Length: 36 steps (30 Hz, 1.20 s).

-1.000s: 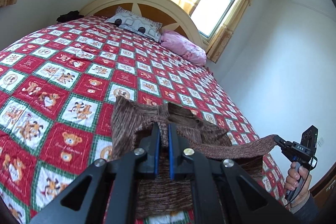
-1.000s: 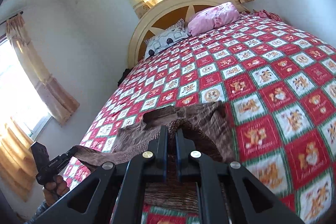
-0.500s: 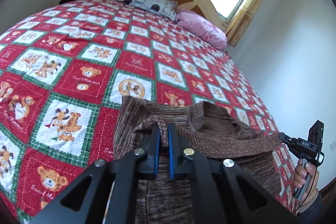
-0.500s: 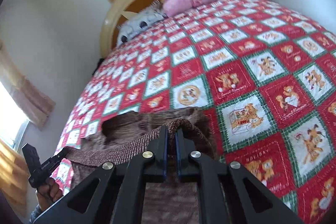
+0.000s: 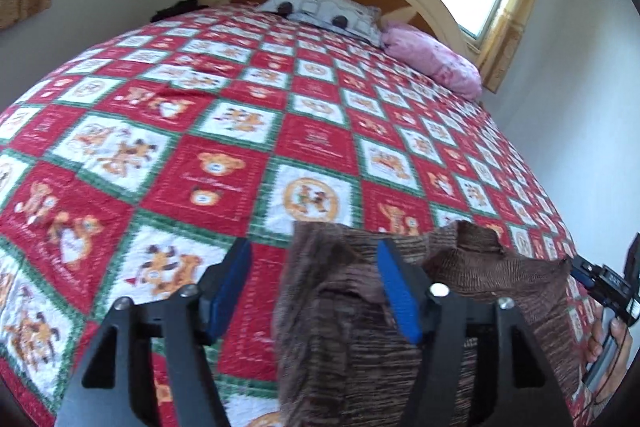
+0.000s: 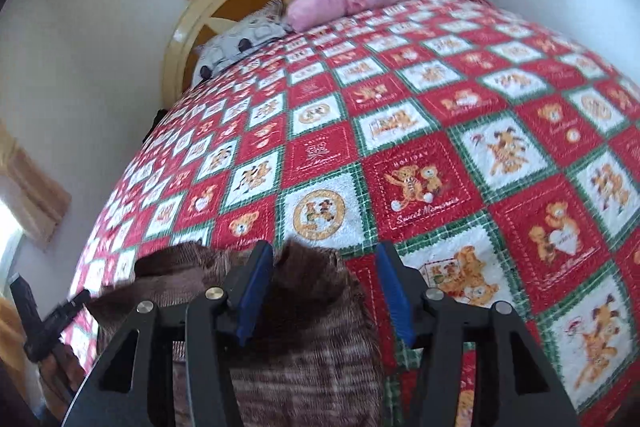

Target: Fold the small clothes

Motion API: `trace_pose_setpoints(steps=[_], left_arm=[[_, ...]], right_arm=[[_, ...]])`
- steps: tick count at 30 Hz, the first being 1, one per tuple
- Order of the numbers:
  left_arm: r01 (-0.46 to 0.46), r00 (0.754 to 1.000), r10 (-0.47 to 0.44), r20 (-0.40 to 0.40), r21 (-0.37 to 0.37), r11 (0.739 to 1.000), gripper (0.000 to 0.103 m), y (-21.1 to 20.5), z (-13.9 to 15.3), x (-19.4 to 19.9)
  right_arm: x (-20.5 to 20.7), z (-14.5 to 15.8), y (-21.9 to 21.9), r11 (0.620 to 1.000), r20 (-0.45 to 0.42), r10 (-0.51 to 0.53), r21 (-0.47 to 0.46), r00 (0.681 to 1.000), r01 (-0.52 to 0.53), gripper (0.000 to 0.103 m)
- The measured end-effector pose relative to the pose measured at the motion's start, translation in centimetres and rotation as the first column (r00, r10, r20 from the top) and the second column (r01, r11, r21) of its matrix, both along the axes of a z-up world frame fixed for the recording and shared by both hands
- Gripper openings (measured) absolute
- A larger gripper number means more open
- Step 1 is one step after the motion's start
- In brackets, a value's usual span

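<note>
Both grippers angled downward, jaws opening.
Left gripper [image 5: 314, 289] and right gripper [image 6: 324, 291] spreading blue pads [image 5: 230, 285], nothing pinched; right hand [image 5: 610, 343] gripping its handle.

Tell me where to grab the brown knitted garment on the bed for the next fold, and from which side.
Probably take the brown knitted garment by its far edge, at the two raised corners. Come from the near side, from above; there the fabric stands proud of the quilt, so fingers can close on it. Both grippers' jaws are opening.
</note>
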<state>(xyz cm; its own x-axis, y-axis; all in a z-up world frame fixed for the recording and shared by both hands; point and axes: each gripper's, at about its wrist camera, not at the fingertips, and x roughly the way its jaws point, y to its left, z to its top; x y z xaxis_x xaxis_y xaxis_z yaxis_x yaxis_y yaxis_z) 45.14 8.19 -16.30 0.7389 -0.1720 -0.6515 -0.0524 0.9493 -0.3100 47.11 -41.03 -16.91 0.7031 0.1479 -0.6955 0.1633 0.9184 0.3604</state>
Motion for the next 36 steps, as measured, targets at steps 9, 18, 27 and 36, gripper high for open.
trace_pose_setpoints(steps=[9,18,27,36], left_arm=[[0.049,0.996,-0.022,-0.086,0.324,0.945,0.069,-2.6,-0.8,-2.4],[-0.027,0.999,0.038,-0.012,0.492,0.870,0.077,-4.4,0.7,2.5],[-0.198,0.974,0.227,-0.014,0.443,0.874,0.077,1.3,-0.4,2.8],[-0.111,0.992,0.124,-0.016,0.350,0.930,0.078,-0.1,0.8,-2.9]], right_arm=[[-1.2,-1.6,3.4,0.985,-0.178,0.173,0.015,0.969,-0.174,0.055],[3.7,-0.7,4.7,0.981,-0.075,0.182,0.073,0.980,-0.177,0.055],[2.2,0.4,3.4,0.994,-0.018,0.104,0.022,0.994,-0.103,0.055],[1.8,-2.7,11.1,0.919,-0.221,0.365,-0.067,0.904,-0.387,0.055]])
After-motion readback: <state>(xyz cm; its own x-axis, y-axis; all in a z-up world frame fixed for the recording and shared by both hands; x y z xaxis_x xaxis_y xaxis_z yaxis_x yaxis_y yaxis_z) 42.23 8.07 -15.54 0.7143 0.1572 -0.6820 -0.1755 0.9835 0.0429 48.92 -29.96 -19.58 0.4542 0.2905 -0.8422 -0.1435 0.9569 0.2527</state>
